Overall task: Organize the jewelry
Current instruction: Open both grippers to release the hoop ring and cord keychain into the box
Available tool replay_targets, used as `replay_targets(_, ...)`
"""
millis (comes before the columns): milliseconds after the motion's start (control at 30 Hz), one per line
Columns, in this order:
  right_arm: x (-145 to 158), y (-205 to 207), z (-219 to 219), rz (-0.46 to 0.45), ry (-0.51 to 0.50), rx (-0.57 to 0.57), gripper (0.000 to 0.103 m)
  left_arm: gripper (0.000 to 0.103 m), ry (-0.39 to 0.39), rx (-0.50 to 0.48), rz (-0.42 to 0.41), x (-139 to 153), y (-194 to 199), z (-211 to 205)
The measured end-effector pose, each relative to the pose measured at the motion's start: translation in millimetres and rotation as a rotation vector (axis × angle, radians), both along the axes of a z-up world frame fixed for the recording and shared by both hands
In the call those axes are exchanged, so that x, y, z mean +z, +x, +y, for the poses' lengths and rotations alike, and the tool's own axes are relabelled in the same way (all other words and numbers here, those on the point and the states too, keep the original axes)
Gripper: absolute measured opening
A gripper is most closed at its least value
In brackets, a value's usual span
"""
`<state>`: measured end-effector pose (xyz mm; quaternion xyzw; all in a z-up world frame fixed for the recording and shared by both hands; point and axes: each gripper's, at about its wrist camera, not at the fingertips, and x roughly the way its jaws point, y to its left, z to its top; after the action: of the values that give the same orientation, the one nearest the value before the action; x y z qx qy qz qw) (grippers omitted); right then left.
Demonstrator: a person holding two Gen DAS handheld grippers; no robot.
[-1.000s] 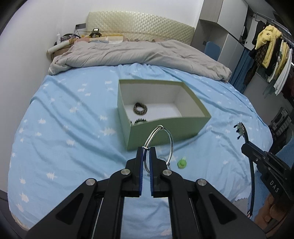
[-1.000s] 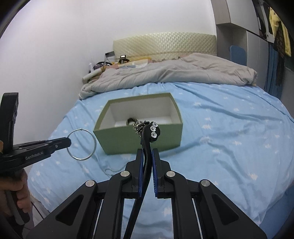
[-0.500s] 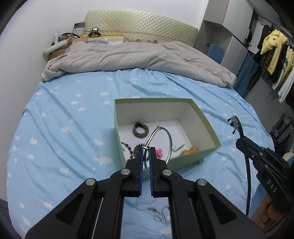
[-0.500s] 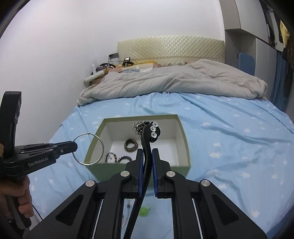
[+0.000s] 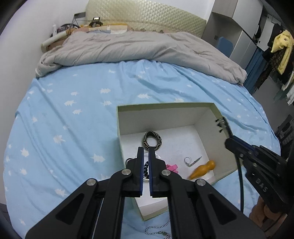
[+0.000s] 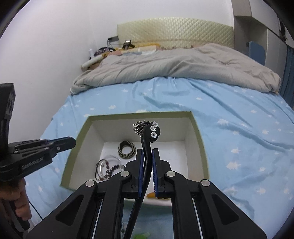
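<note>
Box: a green open-top box (image 5: 216,112) with white inner walls sits on the blue tree-print bedsheet (image 5: 73,117); both grippers hover over its near side.
Box contents: a black-and-cream patterned bangle (image 5: 152,141) lies toward the back of the floor; a thin silver hoop (image 6: 112,162) and a dark beaded bracelet (image 6: 108,170) lie in the near left corner; a small ring with a pin (image 5: 191,161), a pink piece (image 5: 172,167) and an orange wooden gourd-shaped piece (image 5: 203,169) lie toward the right wall.
Left gripper (image 5: 146,165): fingers stand slightly apart with nothing between them; the silver hoop lies on the box floor just below the tips.
Right gripper (image 6: 146,161): pads press on a black cord choker (image 6: 146,147) whose flower-decorated end and small clasp cluster stand above the box interior, the rest trailing down behind the fingers.
Outside the box: a ball chain (image 5: 158,228) lies on the sheet at the box's near corner.
Far end of bed: a grey duvet (image 5: 139,49) is bunched before the padded headboard (image 5: 147,16).
</note>
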<state>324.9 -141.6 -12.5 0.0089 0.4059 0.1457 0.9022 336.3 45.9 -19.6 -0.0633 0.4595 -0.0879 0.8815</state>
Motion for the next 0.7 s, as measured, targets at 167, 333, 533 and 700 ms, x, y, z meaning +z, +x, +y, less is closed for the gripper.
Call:
replay_targets(167, -3.9, 3.3, -1.7, 0.015, 0.028, 0.003, 0.035, 0.004, -0.015, 0.004, 0.017, -2.9, 3.3, 2.8)
replay_targets(333, 17.6, -14.1, -6.8, -0.035, 0.049, -0.008, 0.035, 0.015, -0.01, 0.016, 0.004, 9.5, -6.7, 8.1)
replay_targets(533, 58.4, -51.0, -11.6, -0.117, 0.072, -0.022, 0.035, 0.035, -0.013, 0.01, -0.051, 40.7, -37.8, 9.3)
replay_targets(700, 86.9, -83.7, -11.3, -0.17, 0.074, -0.02, 0.035, 0.035, -0.017, 0.017, -0.106, 68.0, -70.4, 12.8)
